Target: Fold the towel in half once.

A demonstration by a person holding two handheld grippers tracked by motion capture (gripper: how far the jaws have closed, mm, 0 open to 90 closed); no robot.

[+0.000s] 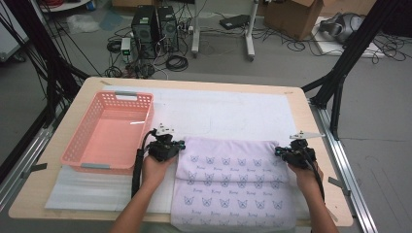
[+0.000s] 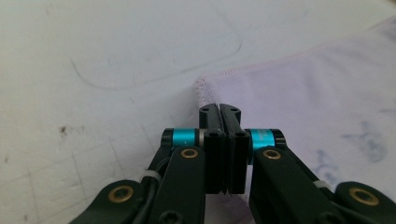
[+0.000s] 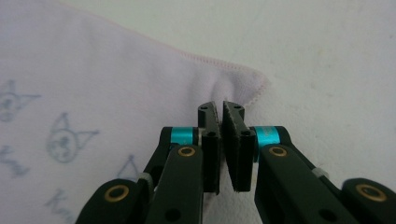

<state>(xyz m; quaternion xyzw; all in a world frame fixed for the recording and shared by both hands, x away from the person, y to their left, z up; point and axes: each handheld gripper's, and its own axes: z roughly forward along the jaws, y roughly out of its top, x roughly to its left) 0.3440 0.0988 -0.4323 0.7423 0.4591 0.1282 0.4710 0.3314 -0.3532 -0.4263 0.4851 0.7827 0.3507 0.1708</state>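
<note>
Towel flat on counter, right of basket. Left claw and right claw clamped on its far corners, likely for folding.

A pink plastic basket stands empty on the left part of the wooden table, on a white sheet. Behind the table, on the grey floor, are two black computer towers, many cables and a cardboard box.
</note>
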